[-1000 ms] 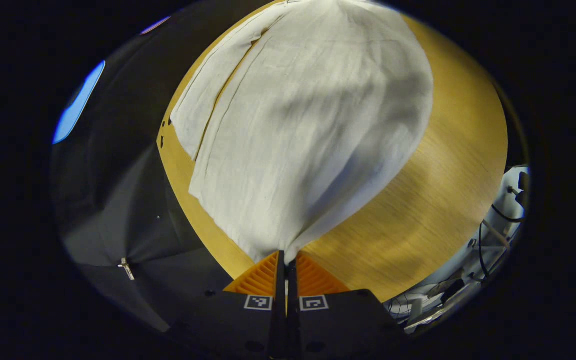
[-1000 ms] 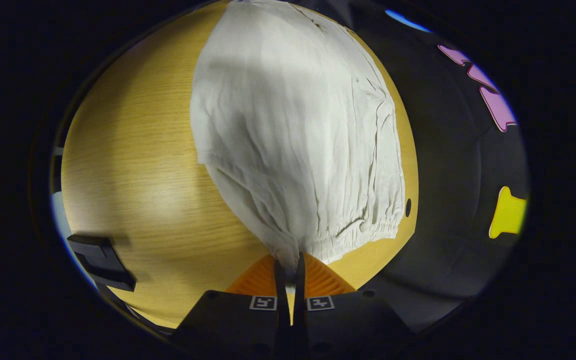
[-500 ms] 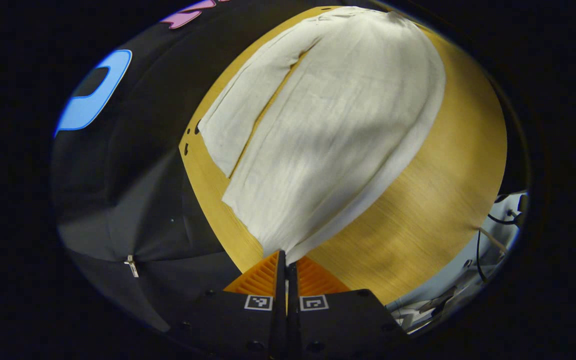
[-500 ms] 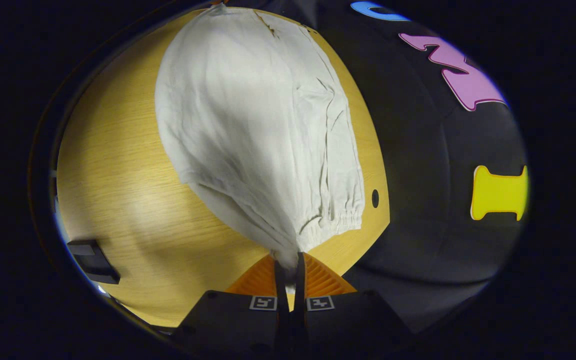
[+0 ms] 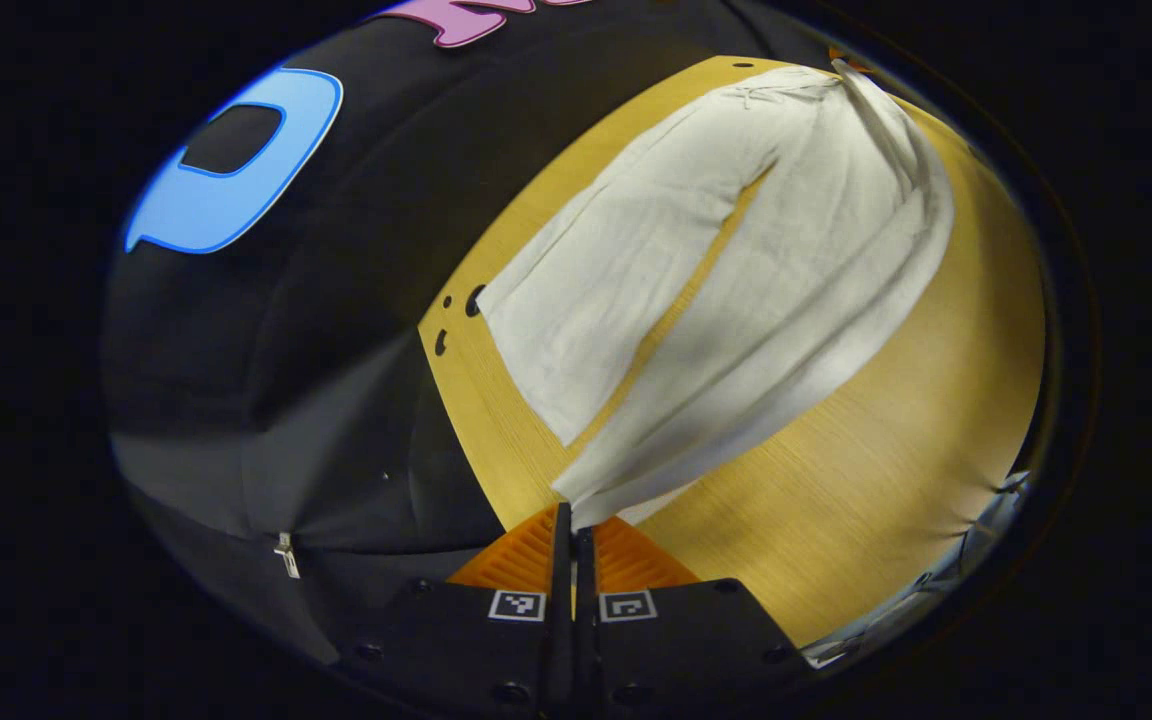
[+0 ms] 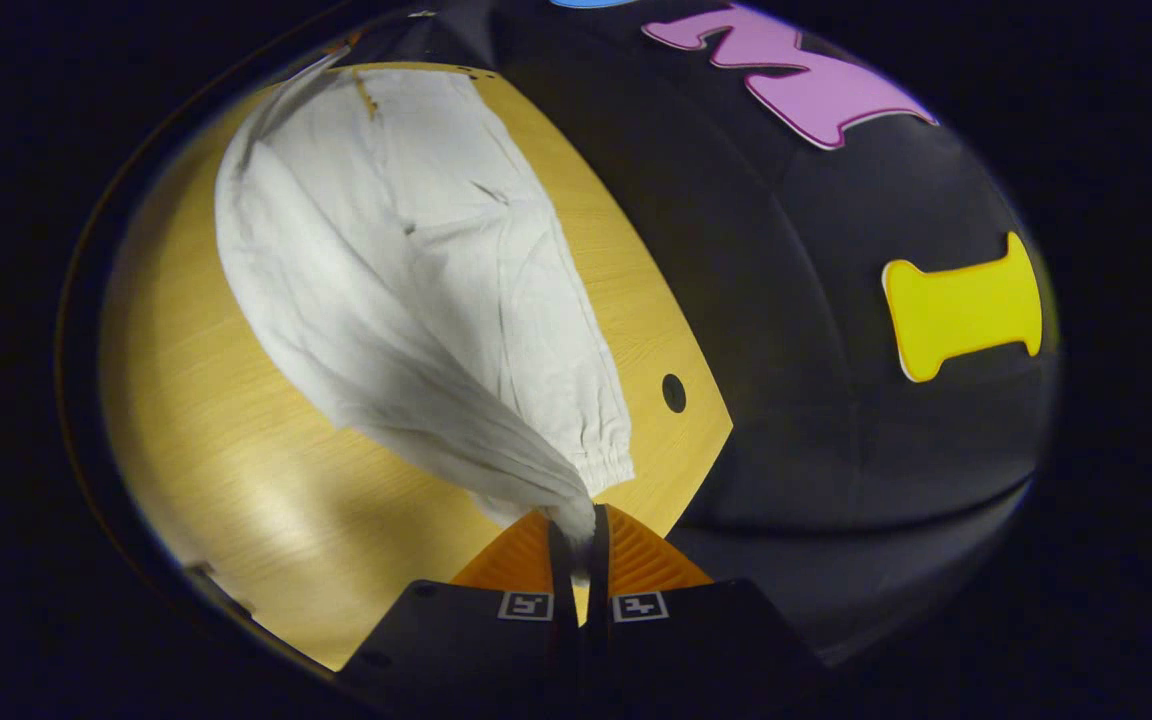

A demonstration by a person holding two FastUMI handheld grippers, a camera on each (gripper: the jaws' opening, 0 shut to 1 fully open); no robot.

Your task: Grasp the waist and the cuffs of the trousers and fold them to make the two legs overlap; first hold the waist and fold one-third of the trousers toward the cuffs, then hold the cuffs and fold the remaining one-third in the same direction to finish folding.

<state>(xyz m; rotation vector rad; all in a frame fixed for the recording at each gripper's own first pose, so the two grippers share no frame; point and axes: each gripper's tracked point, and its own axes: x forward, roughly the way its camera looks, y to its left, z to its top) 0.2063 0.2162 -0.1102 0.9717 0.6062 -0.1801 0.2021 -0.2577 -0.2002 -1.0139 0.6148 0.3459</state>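
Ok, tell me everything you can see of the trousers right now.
The trousers are off-white, thin crinkled cloth with an elasticated waist. They lie lengthwise on the wooden table, legs slightly parted. The left gripper pinches one cuff, the right gripper a waist corner, both lifting that side edge.

Tabletop [image 5: 866, 420] is light wood-grain laminate, warm yellow tone, round dark holes [image 5: 474, 300] near its far edge in the left gripper view, one more hole [image 6: 674, 393] near the edge in the right gripper view. Black cloth wall [image 6: 836, 440] hangs behind it, creased, with a small metal clip [image 5: 287, 556] on it. Light falls unevenly: bright patches and soft shadows across the wood.
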